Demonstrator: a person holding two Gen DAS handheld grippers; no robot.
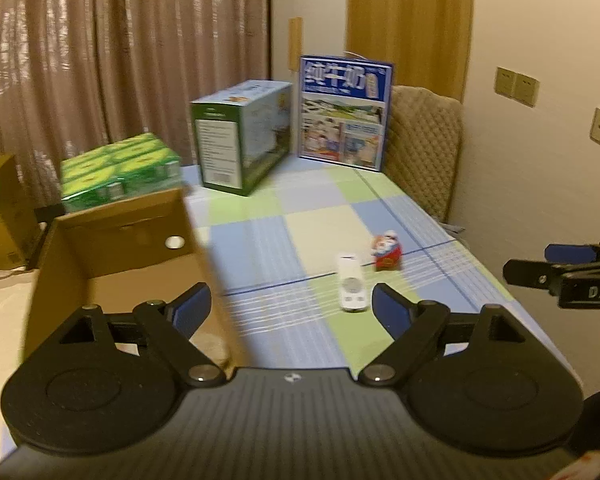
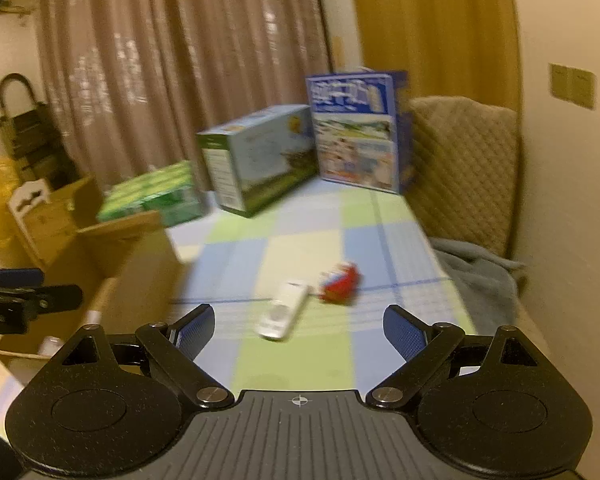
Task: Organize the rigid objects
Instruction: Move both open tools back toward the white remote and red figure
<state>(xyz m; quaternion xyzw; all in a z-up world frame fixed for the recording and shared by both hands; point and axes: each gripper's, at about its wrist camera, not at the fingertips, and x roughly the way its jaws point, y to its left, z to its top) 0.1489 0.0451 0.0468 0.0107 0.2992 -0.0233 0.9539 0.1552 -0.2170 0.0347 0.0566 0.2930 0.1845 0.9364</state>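
Now, the scene:
Left gripper [image 1: 291, 307]: fingers wide, holding nothing, above the table [image 1: 260, 240] next to the box [image 1: 140, 240].
Right gripper [image 2: 299, 326]: fingers wide, holding nothing, pointed at the remote [image 2: 283, 315].
Remote: white, flat on the table, just beside the red toy [image 2: 339, 283]. I cannot tell if they touch.
Box: brown, open, left of both things. It looks like the place to put them.
Tip: I think the remote comes first. Come down over its narrow sides, squeeze at the middle, and do not bump the toy.
Writing: "DAS" shows on the right gripper in the left view. The blue carton [image 1: 345, 112] has big Chinese letters, too blurry to be sure of.
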